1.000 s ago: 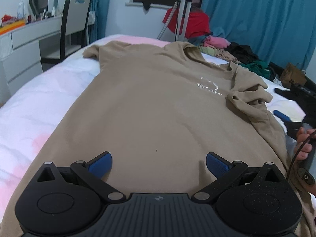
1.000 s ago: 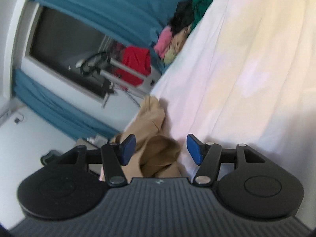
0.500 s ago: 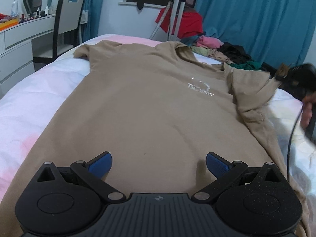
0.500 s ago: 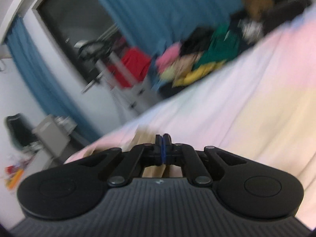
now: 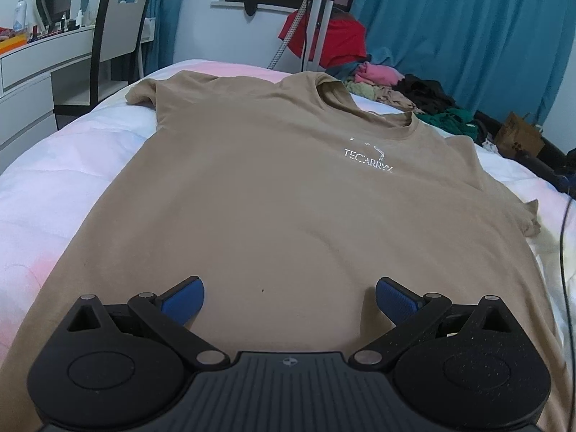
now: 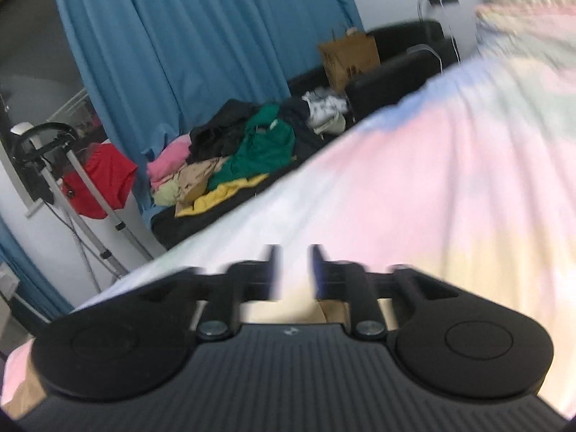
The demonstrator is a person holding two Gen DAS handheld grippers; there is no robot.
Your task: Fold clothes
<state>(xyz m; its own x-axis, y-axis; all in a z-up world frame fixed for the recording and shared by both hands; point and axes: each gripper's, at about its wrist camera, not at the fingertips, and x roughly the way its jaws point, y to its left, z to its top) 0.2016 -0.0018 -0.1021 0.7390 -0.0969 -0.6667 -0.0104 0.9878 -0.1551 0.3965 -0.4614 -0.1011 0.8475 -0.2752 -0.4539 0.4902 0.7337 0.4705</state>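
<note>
Jaws of the left gripper [image 5: 289, 297] stood wide apart, blue pads [image 5: 183, 297] clear of everything, nothing between them. It hovered over the lower part of the tan T-shirt [image 5: 280, 198]; whether any part touched the cloth could not be told.

Right gripper [image 6: 292, 273]: jaws were opening, caught in motion blur, a moderate gap between the blue pads [image 6: 318, 270]. Nothing was gripped; only pale bedding showed through the gap. A scrap of tan cloth [image 6: 336, 309] showed just below the right finger, beside the gripper body, not held.

T-shirt lay flat, front up, on the bed [image 5: 54, 187], collar away from the left wrist camera, white lettering [image 5: 367, 167] on the chest. Both sleeves lay spread out to the sides, the far left one slightly rumpled. A dark cable [image 5: 563, 252] crossed the bedding right of the shirt.

Bed cover was white with pale pink and yellowish patches [image 6: 450, 180]. Beyond the bed: a heap of mixed clothes [image 6: 237, 158] on a dark surface, blue curtains [image 6: 180, 54], a red garment [image 6: 99, 183] on a metal stand, a brown paper bag [image 6: 347, 57]. Left side of room: white desk [image 5: 39, 61] and a chair [image 5: 118, 28].
</note>
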